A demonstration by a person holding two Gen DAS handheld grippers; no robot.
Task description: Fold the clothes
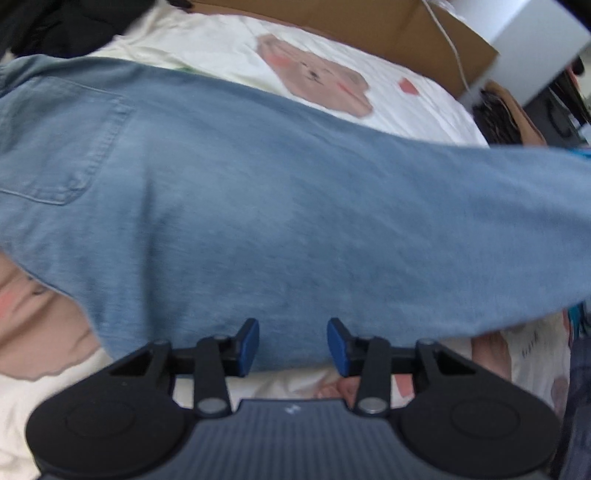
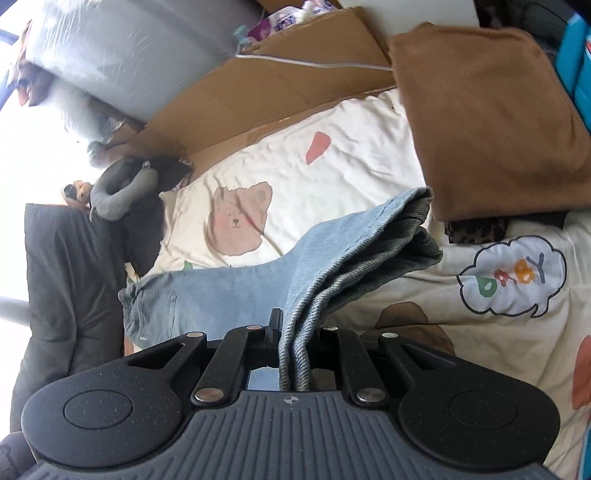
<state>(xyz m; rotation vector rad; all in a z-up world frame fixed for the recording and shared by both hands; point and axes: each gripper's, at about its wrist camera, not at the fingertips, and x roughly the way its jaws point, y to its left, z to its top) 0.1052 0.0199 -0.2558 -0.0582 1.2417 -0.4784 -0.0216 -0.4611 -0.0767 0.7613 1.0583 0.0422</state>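
From your left wrist camera, the left tongs (image 1: 291,347) stand parted above the near edge of the blue jeans (image 1: 280,206), their blue pads (image 1: 248,345) clear of the denim with nothing clamped between them. The jeans stretch across the bed sheet (image 1: 207,40), which is cream with a bear print (image 1: 317,81); a back pocket (image 1: 62,144) shows at the left. A cardboard box (image 1: 373,29) lies beyond the sheet.

From your right wrist camera, the right tongs (image 2: 295,339) are clenched on a bunched fold of the jeans (image 2: 332,258), which hangs from them down to the sheet (image 2: 332,155). A folded brown garment (image 2: 491,122) rests just beside the raised denim.
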